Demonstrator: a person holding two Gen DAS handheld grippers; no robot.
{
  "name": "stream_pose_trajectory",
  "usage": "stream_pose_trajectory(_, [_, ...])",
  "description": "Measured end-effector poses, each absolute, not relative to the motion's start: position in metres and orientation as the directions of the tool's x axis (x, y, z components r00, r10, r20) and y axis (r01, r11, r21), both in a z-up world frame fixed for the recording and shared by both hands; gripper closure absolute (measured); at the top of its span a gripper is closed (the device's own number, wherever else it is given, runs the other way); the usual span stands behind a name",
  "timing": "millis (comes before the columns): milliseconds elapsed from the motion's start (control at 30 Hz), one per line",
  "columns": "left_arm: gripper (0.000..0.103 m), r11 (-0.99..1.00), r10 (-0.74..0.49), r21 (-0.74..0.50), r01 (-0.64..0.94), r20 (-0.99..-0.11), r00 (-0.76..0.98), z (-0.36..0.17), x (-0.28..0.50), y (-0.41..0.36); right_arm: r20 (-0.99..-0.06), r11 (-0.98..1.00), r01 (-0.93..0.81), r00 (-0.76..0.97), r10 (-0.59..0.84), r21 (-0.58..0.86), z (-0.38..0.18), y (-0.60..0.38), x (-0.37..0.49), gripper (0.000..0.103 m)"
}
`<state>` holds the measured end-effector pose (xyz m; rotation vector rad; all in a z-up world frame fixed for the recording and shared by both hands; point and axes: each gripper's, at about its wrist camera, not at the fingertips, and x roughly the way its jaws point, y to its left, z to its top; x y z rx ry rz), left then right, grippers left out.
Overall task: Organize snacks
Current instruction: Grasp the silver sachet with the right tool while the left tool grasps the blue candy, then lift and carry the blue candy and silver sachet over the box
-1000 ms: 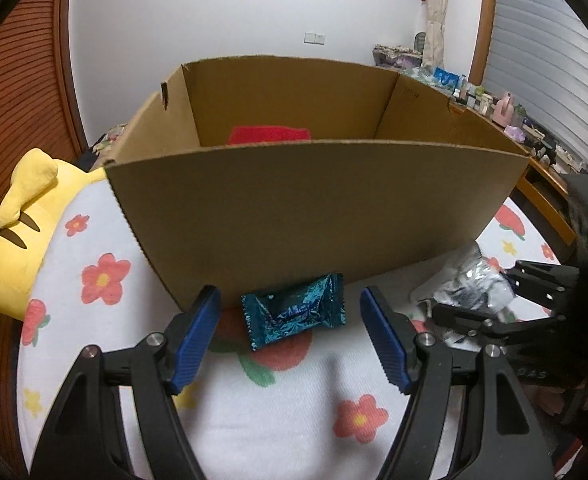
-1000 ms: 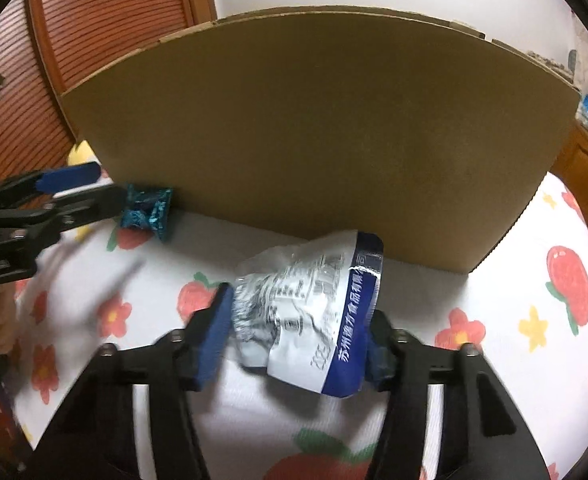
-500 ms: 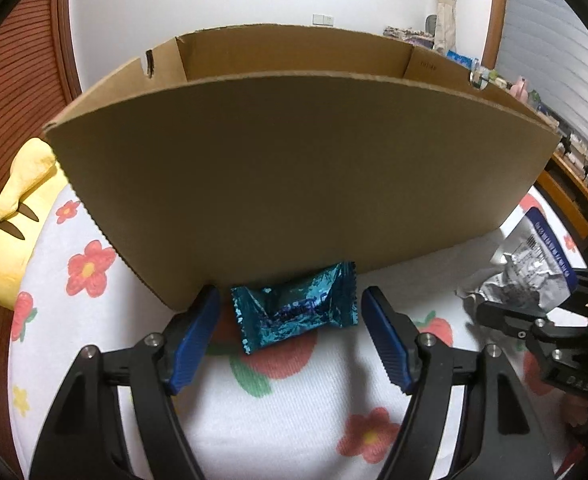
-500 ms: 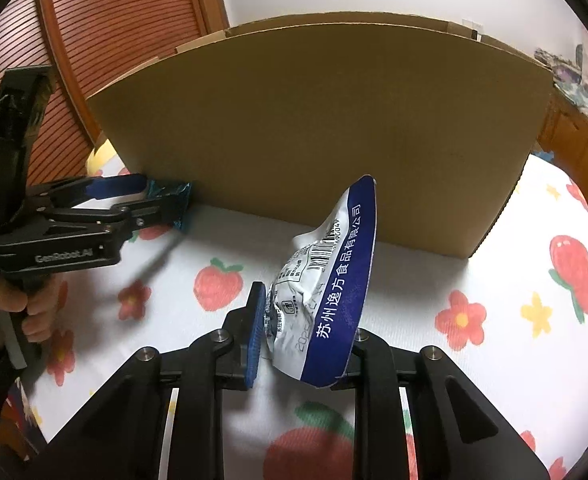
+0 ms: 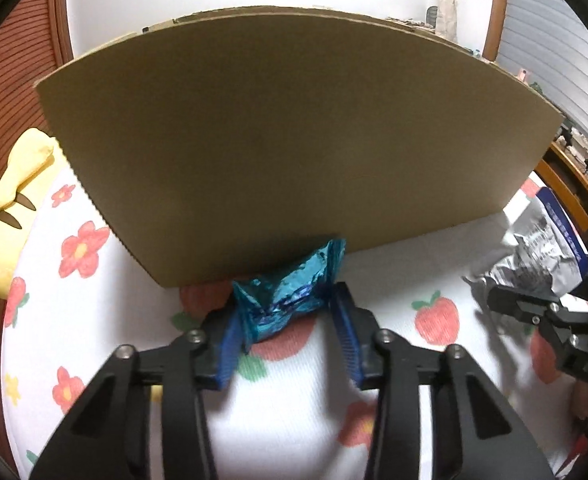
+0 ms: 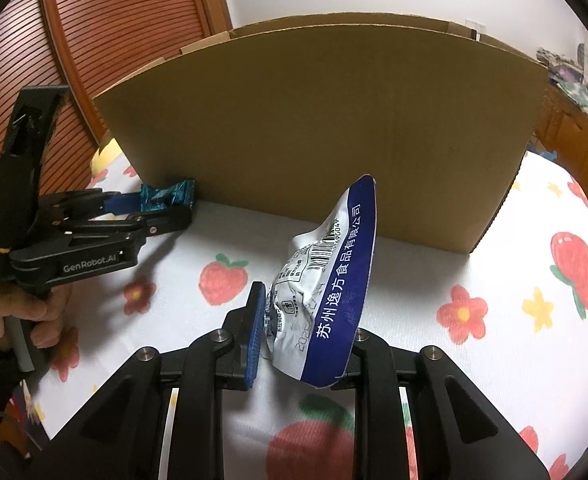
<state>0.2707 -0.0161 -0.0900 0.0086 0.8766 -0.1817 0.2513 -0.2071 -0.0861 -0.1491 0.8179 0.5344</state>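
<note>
My left gripper (image 5: 290,322) has just been closing and clamps the crinkled teal foil snack packet (image 5: 290,292); my right gripper (image 6: 305,332) pinches the silver-and-blue snack pouch (image 6: 329,280), beside the brown cardboard box (image 6: 333,128).

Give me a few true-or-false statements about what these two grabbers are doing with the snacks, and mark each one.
1. The left gripper is clamped on a teal packet. True; its jaws have just been closing.
2. The right gripper holds nothing. False: it grips a white and blue pouch.
3. The teal packet lies inside the box. False: it sits outside, at the foot of the box's near wall.
4. The cloth shows strawberries and flowers. True.
5. The pouch lies flat. False: it stands up on edge.
</note>
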Motion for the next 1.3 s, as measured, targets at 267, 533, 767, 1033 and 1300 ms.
stream_pose_trajectory(267, [0.07,0.978,-0.19,-0.089,0.187,-0.749,0.635,-0.084,0.255,-0.016,-0.718,0.858,-0.509,0.573,0.396,0.067,-0.083,-0.206,0.244,0.082])
stream_pose_trajectory(533, [0.07,0.968,-0.239,-0.111,0.226,-0.695,0.678,-0.05,0.235,-0.016,-0.696,0.856,-0.513,0.594,0.403,0.059,-0.071,-0.206,0.237,0.082])
stream_pose_trajectory(767, [0.07,0.959,-0.271,-0.107,0.263,-0.619,0.737,-0.002,0.222,-0.014,-0.654,0.851,-0.525,0.631,0.417,0.035,-0.048,-0.206,0.227,0.082])
stream_pose_trajectory(1033, [0.07,0.955,-0.28,-0.088,0.282,-0.566,0.775,0.036,0.225,-0.018,-0.604,0.844,-0.535,0.665,0.439,0.024,-0.018,-0.207,0.223,0.082])
stream_pose_trajectory(1300, [0.07,0.959,-0.269,-0.072,0.275,-0.541,0.797,0.054,0.243,-0.019,-0.557,0.833,-0.553,0.693,0.458,-0.002,0.01,-0.2,0.231,0.082])
